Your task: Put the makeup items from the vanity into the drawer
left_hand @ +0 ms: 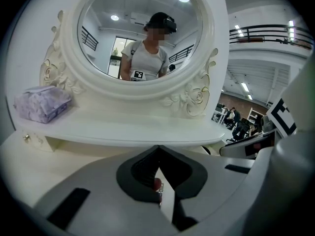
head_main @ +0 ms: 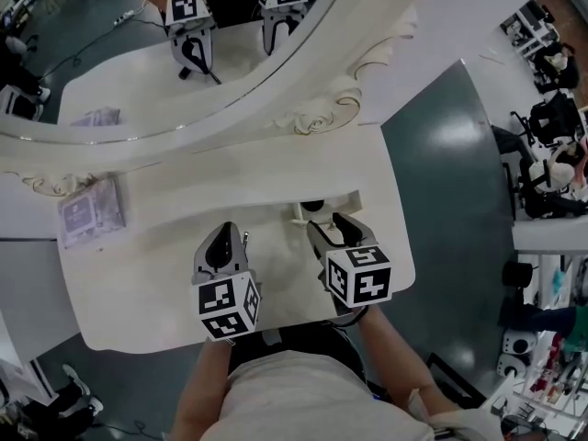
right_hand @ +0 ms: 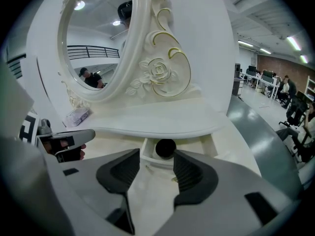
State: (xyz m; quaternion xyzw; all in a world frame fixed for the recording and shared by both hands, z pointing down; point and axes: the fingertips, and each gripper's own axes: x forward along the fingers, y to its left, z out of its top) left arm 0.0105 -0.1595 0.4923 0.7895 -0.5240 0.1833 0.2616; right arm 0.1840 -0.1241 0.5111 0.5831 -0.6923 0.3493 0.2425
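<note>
Because the left claw (left_hand: 158, 156) only pinches a slim red-tipped makeup item (left_hand: 157, 184), right claw (right_hand: 156, 157) wide and empty, it could slip before reaching the drawer (right_hand: 149, 160).

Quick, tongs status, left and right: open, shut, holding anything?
Left tongs: shut on a small red-tipped item; what it is exactly cannot be told.
Right tongs: open, nothing between them.
</note>
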